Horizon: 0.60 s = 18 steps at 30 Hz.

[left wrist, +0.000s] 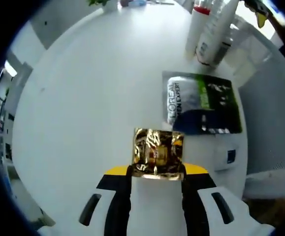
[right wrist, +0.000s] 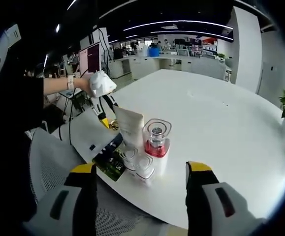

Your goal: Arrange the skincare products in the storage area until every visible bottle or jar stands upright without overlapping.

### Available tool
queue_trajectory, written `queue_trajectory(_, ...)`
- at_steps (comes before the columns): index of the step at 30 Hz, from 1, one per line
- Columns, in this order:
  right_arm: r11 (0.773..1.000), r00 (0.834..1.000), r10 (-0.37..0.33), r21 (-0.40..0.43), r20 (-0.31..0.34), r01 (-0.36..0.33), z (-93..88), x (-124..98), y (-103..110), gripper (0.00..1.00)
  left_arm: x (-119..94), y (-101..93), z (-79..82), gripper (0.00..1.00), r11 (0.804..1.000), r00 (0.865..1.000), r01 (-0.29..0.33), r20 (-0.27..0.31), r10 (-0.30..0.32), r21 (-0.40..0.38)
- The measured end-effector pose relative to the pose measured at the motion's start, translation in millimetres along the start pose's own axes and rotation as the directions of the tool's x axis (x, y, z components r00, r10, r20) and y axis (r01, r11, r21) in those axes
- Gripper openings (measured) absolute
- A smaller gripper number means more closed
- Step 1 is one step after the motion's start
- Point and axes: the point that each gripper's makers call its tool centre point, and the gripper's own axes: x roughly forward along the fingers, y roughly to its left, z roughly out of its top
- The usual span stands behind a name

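on the white round table [left wrist: 83, 98], left gripper [left wrist: 157, 173] clamps a gold sachet [left wrist: 158, 153] between its fingers; right gripper [right wrist: 140, 179], jaws apart, should approach the bottles [right wrist: 154, 147] squarely.

One gold sachet [left wrist: 158, 153], one L'Oreal pack [left wrist: 201, 104], four upright bottles [right wrist: 154, 147].

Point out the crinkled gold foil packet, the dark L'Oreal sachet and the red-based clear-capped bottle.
Crinkled gold foil packet [left wrist: 158, 153], left gripper view, centre of foil.
Dark L'Oreal sachet [left wrist: 201, 104], left gripper view, middle of printed face.
Red-based clear-capped bottle [right wrist: 156, 142], right gripper view, on its body.
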Motion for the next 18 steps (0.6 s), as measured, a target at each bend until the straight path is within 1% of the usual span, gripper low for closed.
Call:
queue_trajectory(2, 1.0, 1.0, 0.0, 0.001, 0.002, 0.0, -0.1, 0, 0, 0.77, -1, -0.7, -1.3, 0.37, 1.0, 1.0, -0.003, -0.004, 0.003, -0.002)
queue_trajectory(7, 1.0, 1.0, -0.011, -0.009, 0.005, 0.011, -0.2, 0, 0, 0.82, -3, -3.8, -1.9, 0.37, 1.0, 1.0, -0.008, 0.0, 0.008, -0.014)
queue_trajectory(12, 1.0, 1.0, -0.015, -0.016, 0.011, 0.015, 0.7, -2, 0, 0.86, -3, -9.0, -3.7, 0.37, 1.0, 1.0, -0.005, 0.001, 0.005, -0.025)
queue_trajectory(15, 0.999, 1.0, -0.015, -0.034, 0.009, 0.015, 0.1, -2, 2, 0.9, -3, -12.1, -4.9, 0.37, 1.0, 1.0, -0.008, 0.0, 0.008, -0.029)
queue_trajectory(17, 0.999, 1.0, -0.013, -0.033, 0.011, 0.013, 0.0, -3, 3, 0.9, -3, -15.4, -5.6, 0.37, 1.0, 1.0, -0.007, 0.0, 0.007, -0.031)
queue_trajectory(18, 0.999, 1.0, -0.019, -0.028, 0.013, 0.019, 0.1, -3, 2, 0.92, -3, -16.7, -5.8, 0.37, 0.999, 1.0, -0.007, 0.0, 0.007, -0.031)
